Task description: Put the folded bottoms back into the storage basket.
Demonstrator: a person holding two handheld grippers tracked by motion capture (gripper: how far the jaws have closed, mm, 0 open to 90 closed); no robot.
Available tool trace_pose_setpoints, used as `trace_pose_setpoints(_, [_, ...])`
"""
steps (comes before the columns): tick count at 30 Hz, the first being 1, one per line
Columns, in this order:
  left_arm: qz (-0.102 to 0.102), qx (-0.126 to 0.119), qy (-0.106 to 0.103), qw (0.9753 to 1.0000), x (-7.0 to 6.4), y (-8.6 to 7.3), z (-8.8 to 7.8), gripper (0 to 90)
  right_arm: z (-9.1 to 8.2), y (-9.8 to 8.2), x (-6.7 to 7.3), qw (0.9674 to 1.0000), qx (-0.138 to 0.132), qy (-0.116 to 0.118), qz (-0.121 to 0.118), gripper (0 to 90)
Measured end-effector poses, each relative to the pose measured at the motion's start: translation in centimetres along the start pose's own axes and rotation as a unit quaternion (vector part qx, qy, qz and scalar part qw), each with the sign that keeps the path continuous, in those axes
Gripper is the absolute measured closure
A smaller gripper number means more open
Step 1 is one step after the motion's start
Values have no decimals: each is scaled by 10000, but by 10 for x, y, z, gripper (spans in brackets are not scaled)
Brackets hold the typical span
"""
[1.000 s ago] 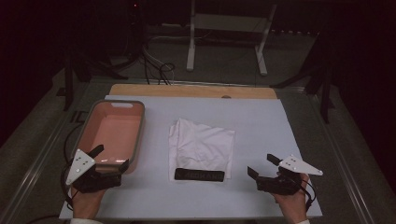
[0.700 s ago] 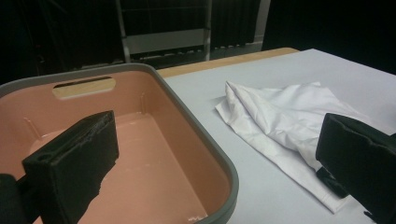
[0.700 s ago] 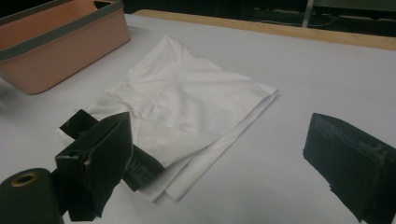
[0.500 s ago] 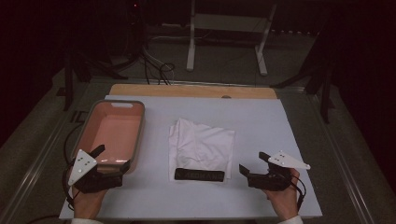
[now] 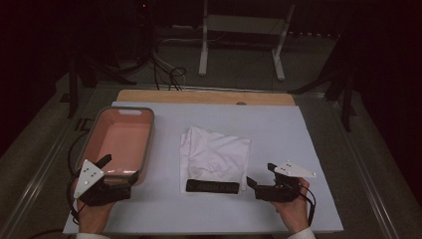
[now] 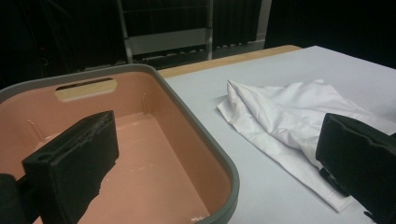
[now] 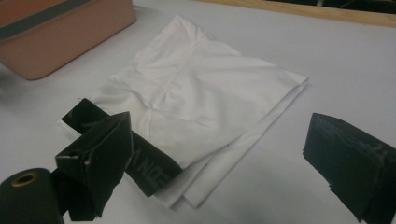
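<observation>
Moved since a moment ago: right tongs (image 5: 260, 180) have slid in from the table's right edge toward the dark band; left tongs (image 5: 119, 168) have barely shifted at the near end of the tub.
White cloth (image 5: 215, 155): folded, lying flat in the middle of the table (image 5: 278, 134), roughly square, one loose corner pointing toward the far left.
Dark band (image 5: 213, 186): a long black strip with faint lettering, resting on the cloth's near edge; its long axis runs left to right, parallel with the table's near edge.
Pink tub (image 5: 94, 144): grey-rimmed, nothing inside it, sitting along the table's left edge, well apart from the cloth.
Right tongs, state: jaws spread wide, nothing between them; in the right gripper view (image 7: 224, 154) the band's end and the cloth's near corner lie between and just ahead of the two jaws.
Left tongs, state: released as well, jaws apart; in the left gripper view (image 6: 210, 163) one jaw hangs over the tub's inside, the other over the table beside the cloth.
Key relation: band's right end lies just beside the right tongs, pointing at them end-on; its left end is well apart from the left tongs.
Nearer hand: the right one, by my judgement.
Likely next move: a short push leftward along the band's axis, closing on its end or on the cloth corner under it.
Risk: jaws could pinch cloth and band together.
</observation>
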State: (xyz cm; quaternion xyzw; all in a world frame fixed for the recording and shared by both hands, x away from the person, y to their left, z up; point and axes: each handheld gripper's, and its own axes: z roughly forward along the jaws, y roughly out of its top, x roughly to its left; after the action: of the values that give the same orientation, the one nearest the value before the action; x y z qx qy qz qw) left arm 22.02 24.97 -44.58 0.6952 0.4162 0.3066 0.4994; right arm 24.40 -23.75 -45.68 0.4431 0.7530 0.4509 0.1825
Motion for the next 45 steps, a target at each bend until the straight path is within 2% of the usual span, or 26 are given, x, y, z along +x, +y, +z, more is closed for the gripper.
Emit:
trace_pose_setpoints(15, [31, 41, 4, 10000, -1, -1, 2, 1, 18, -5, 8, 9997, 219, 105, 105, 80])
trace_pose_setpoints(21, [38, 45, 0, 10000, -1, -1, 2, 1, 29, -8, 12, 9990, 414, 138, 136, 80])
trace_pose_setpoints(28, [55, 63, -2, 10000, -2, -2, 3, 2, 40, -9, 15, 9977, 592, 165, 301, 81])
trace_pose_setpoints(45, [78, 52, 8, 10000, -2, -1, 3, 1, 61, -12, 17, 9941, 940, 40, 533, 108])
